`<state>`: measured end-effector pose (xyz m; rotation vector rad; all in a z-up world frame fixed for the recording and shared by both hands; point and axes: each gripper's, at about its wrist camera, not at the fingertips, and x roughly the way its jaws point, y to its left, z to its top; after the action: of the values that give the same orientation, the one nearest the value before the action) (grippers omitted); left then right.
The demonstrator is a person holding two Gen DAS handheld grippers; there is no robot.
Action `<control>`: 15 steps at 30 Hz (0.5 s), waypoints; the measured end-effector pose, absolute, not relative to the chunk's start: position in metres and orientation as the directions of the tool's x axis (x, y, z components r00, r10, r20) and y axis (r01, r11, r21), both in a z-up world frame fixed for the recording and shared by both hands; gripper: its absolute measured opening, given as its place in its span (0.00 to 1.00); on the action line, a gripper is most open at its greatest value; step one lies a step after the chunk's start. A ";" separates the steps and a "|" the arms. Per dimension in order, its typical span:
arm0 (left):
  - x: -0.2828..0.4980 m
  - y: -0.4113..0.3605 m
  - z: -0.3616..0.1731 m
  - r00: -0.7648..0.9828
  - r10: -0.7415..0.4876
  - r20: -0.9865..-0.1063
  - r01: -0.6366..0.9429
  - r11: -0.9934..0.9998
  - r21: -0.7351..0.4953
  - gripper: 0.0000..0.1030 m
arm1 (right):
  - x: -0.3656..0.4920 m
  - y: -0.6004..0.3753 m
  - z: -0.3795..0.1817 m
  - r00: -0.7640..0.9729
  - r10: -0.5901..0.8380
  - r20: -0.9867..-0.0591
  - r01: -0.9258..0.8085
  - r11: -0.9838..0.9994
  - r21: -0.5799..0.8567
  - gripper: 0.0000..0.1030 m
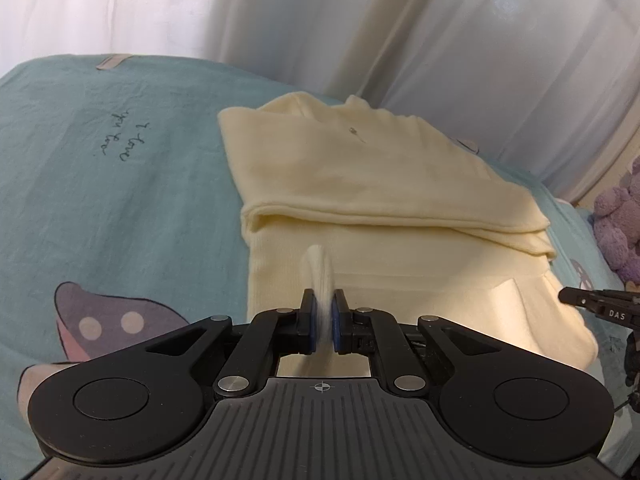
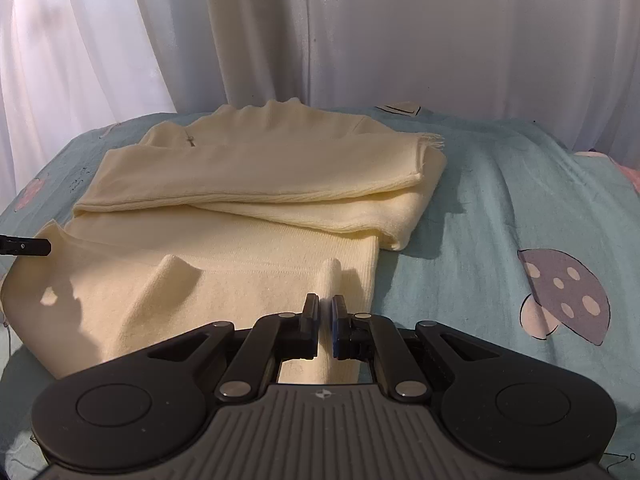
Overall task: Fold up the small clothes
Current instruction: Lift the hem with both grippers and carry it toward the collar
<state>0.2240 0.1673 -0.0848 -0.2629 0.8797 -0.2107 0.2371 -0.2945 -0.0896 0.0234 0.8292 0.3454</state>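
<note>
Cream sweater (image 1: 360,184), teal mushroom-print sheet (image 1: 140,200)

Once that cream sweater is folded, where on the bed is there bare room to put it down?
Bare teal bedsheet lies beside the sweater, between it and the mushroom print. More lies on its other side, around the handwriting print. It is crowded near the purple plush toy.

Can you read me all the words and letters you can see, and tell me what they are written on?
"I love you too", as best I can read it: handwriting on the teal bedsheet.
"DAS": white letters on the right gripper.
Small dark writing at the sheet's edge: too small to read.
</note>
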 end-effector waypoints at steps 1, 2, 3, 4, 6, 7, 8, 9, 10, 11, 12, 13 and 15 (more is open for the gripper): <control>0.226 0.166 -0.087 0.610 -0.287 -0.739 0.074 0.949 -0.307 0.10 | 0.240 -0.295 -0.092 0.616 0.308 -0.725 -0.287 0.945 0.157 0.07; 0.227 0.164 -0.089 0.600 -0.288 -0.746 0.080 0.950 -0.303 0.11 | 0.242 -0.295 -0.094 0.605 0.318 -0.730 -0.287 0.942 0.173 0.08; 0.228 0.162 -0.091 0.594 -0.290 -0.750 0.088 0.950 -0.299 0.11 | 0.245 -0.296 -0.095 0.593 0.330 -0.735 -0.286 0.939 0.191 0.09; 0.229 0.160 -0.093 0.587 -0.292 -0.755 0.098 0.951 -0.292 0.11 | 0.247 -0.295 -0.097 0.584 0.336 -0.738 -0.286 0.937 0.201 0.09; 0.230 0.158 -0.095 0.583 -0.280 -0.763 0.105 0.957 -0.271 0.11 | 0.248 -0.292 -0.099 0.586 0.328 -0.741 -0.294 0.938 0.184 0.09; 0.231 0.158 -0.095 0.584 -0.273 -0.765 0.098 0.959 -0.267 0.11 | 0.249 -0.291 -0.099 0.587 0.325 -0.742 -0.297 0.939 0.176 0.07; 0.232 0.159 -0.095 0.582 -0.272 -0.766 0.088 0.958 -0.273 0.10 | 0.250 -0.290 -0.098 0.589 0.323 -0.741 -0.298 0.939 0.173 0.06; 0.232 0.161 -0.093 0.583 -0.272 -0.765 0.081 0.957 -0.278 0.09 | 0.250 -0.289 -0.096 0.593 0.325 -0.737 -0.300 0.938 0.172 0.06; 0.232 0.162 -0.089 0.595 -0.261 -0.760 0.074 0.960 -0.271 0.09 | 0.249 -0.289 -0.093 0.603 0.329 -0.726 -0.304 0.937 0.172 0.05; 0.232 0.164 -0.080 0.615 -0.249 -0.749 0.068 0.962 -0.264 0.09 | 0.248 -0.290 -0.086 0.621 0.335 -0.708 -0.310 0.935 0.170 0.05; 0.234 0.167 -0.070 0.638 -0.252 -0.727 0.070 0.960 -0.272 0.09 | 0.248 -0.291 -0.078 0.643 0.343 -0.685 -0.309 0.934 0.178 0.05; 0.237 0.172 -0.059 0.663 -0.261 -0.701 0.070 0.954 -0.290 0.09 | 0.250 -0.293 -0.069 0.666 0.350 -0.658 -0.305 0.934 0.188 0.05; 0.251 0.180 -0.038 0.712 -0.272 -0.647 0.063 0.943 -0.326 0.09 | 0.258 -0.296 -0.052 0.718 0.344 -0.605 -0.294 0.938 0.184 0.05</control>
<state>0.2511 0.1803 -0.0376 -0.2918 0.7579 -0.1884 0.2575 -0.2955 -0.0520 0.0765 0.6843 0.3530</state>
